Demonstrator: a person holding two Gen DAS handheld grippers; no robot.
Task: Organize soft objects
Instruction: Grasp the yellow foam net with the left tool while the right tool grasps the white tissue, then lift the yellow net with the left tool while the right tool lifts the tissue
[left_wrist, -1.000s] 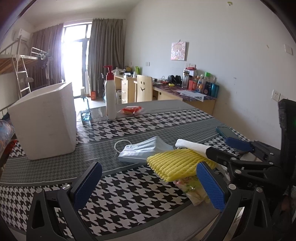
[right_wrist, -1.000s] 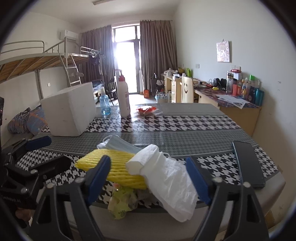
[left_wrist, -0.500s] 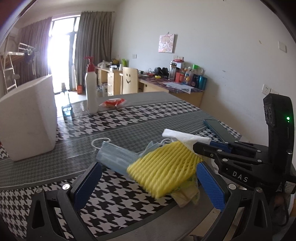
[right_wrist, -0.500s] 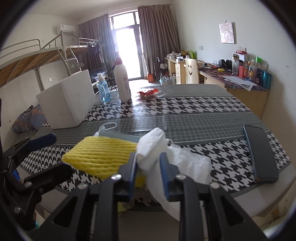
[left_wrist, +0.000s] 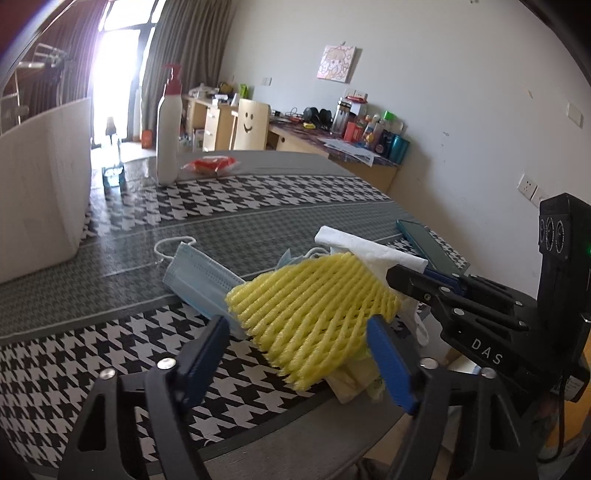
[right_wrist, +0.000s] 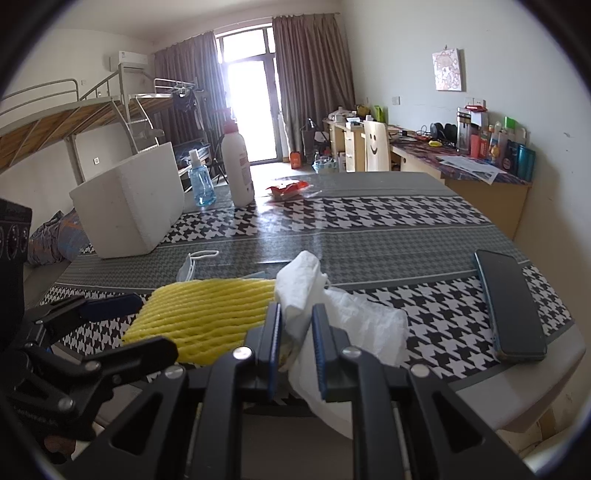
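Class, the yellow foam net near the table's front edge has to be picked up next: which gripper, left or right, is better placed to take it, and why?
Left. The left gripper already has its fingers either side of the yellow foam net, and they have just been closing. The right gripper is shut on the white tissue.

One yellow foam net (left_wrist: 314, 314), one face mask (left_wrist: 199, 277), one white tissue (right_wrist: 306, 291), one phone (right_wrist: 509, 306), two bottles (right_wrist: 238, 166)

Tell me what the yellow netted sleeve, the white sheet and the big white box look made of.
Yellow netted sleeve: likely expanded foam mesh; puffy matte ribs in an open lattice.
White sheet: probably thin tissue or soft plastic film; crumpled, slightly translucent, bunched between the right hand-held gripper pads.
Big white box: looks like polystyrene foam; thick, matte, faintly grainy walls.
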